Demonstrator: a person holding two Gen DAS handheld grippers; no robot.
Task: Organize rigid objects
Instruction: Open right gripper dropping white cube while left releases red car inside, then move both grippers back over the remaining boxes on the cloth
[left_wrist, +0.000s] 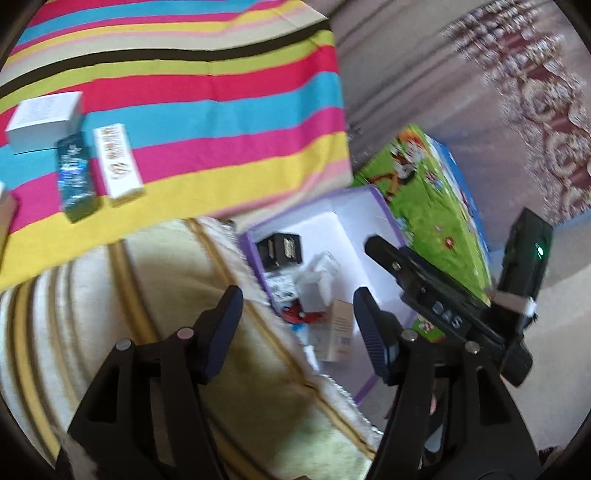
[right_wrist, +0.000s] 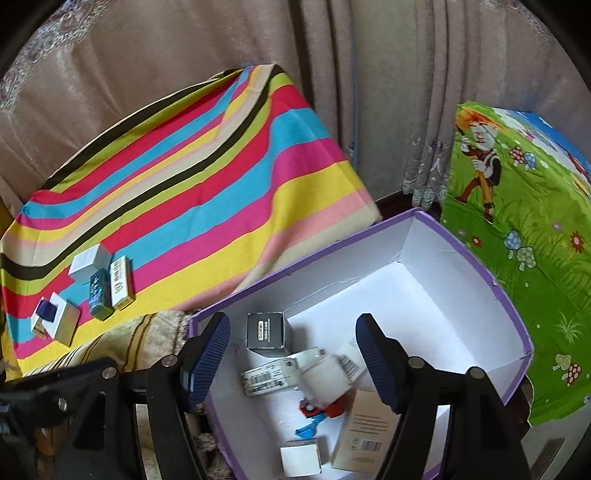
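Note:
A purple-edged white box (right_wrist: 458, 236) sits on the floor and holds several small packages: a black cube box (right_wrist: 266, 332), a white jar (right_wrist: 325, 376), a barcode carton (right_wrist: 267, 376) and a red toy (right_wrist: 328, 406). My right gripper (right_wrist: 291, 360) is open and empty just above them. My left gripper (left_wrist: 297, 332) is open and empty over the cream rug, beside the same box (left_wrist: 384, 210). On the striped cloth lie a white box (left_wrist: 44, 122), a dark teal box (left_wrist: 75, 177) and a white lettered box (left_wrist: 118, 162).
The striped cloth (right_wrist: 207, 192) covers a low surface at left. A green cartoon cloth (right_wrist: 524, 236) covers something at right. Curtains (right_wrist: 388, 92) hang behind. More small boxes (right_wrist: 55, 317) sit at the cloth's left edge. The right gripper's body (left_wrist: 480, 295) shows in the left view.

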